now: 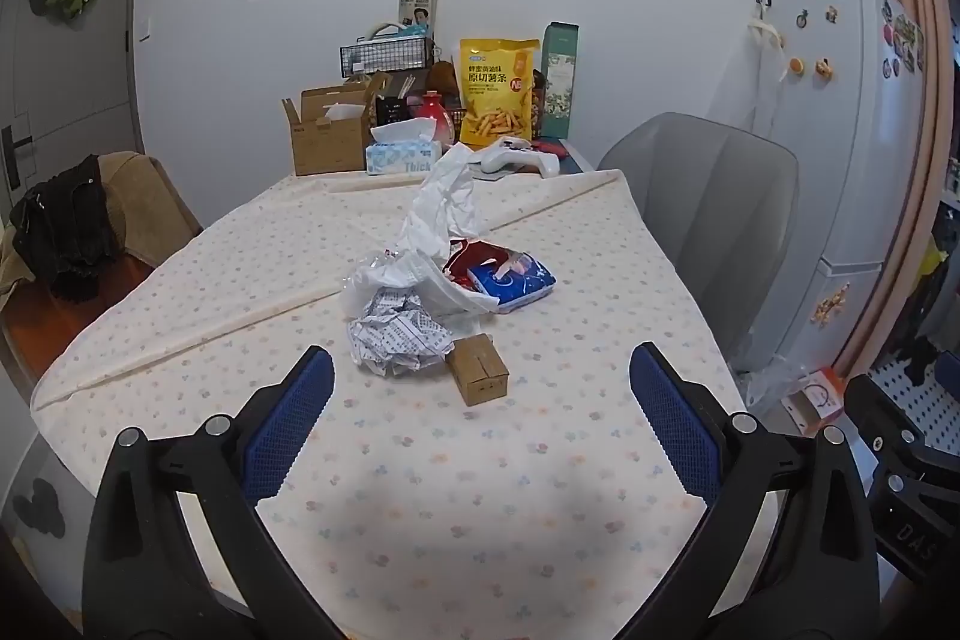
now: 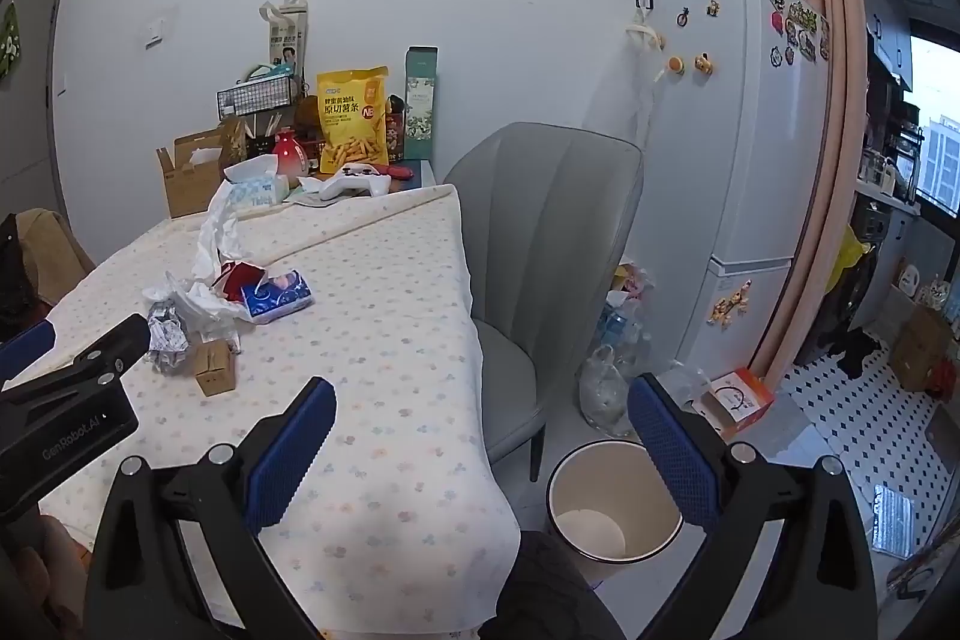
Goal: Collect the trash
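Both sets of fingers spread wide, nothing between them. Left gripper [image 1: 480, 424] points over the bench [image 1: 180, 280]; small cardboard box [image 1: 478, 368] lies just ahead, between the finger lines, crumpled paper [image 1: 399, 340] beyond-left, wrappers behind. Right gripper [image 2: 480, 430] sits off the bench edge, above the bin [image 2: 612, 502]. Left hand judged nearer the trash.

On the table with the flowered cloth [image 1: 540, 460], a small brown cardboard box [image 1: 478, 368] sits just right of a crumpled printed paper [image 1: 399, 337]. A round white bin [image 2: 612, 499] stands on the floor, right of the table, near a grey chair [image 2: 540, 244].
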Demonstrator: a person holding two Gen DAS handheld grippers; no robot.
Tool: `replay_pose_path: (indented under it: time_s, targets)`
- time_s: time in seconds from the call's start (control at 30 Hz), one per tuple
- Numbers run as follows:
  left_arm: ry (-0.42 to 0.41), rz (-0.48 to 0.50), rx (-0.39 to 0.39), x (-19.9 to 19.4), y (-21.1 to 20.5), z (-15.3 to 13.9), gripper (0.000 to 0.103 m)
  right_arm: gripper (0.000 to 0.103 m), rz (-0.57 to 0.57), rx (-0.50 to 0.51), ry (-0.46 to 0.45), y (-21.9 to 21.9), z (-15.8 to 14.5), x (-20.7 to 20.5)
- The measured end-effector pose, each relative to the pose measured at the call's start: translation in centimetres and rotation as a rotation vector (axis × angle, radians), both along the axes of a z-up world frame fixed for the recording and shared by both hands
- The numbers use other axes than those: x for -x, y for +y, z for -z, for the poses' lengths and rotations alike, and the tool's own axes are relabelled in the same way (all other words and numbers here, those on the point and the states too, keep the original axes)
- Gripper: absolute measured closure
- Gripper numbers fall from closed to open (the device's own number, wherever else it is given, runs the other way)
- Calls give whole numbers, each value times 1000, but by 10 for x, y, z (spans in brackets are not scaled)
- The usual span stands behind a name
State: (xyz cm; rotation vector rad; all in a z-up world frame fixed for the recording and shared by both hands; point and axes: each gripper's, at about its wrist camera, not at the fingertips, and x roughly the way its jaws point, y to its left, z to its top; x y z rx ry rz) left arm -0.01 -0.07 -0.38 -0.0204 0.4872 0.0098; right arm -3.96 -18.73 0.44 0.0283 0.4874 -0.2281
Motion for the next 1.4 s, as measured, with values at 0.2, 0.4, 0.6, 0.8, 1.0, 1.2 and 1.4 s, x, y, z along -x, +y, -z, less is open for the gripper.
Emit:
replay_pose_path:
  time_s: [0.2,0.4,0.6,0.8,1.0,1.2,1.4]
  targets:
    - [4,-11,-8,-1,-3,-6,5,7,7,-5,3,-2,4,-2]
    - [-2,-15,-4,0,-2,-6,5,7,13,-4,9,-3,5,-2]
    - [7,1,2,-1,-2,-3,5,7,16,1,5,-4,6,-2]
    - [9,11,3,-3,-5,-2,5,7,27,5,8,-6,6,-2]
    - [9,23,11,-6,-9,-1,5,7,47,0,4,-13,3,0]
    - [5,31,15,-6,-13,-3,5,7,55,0,-2,-15,1,-1]
    - [7,35,16,-6,-14,-3,5,7,57,-2,-5,-16,1,0]
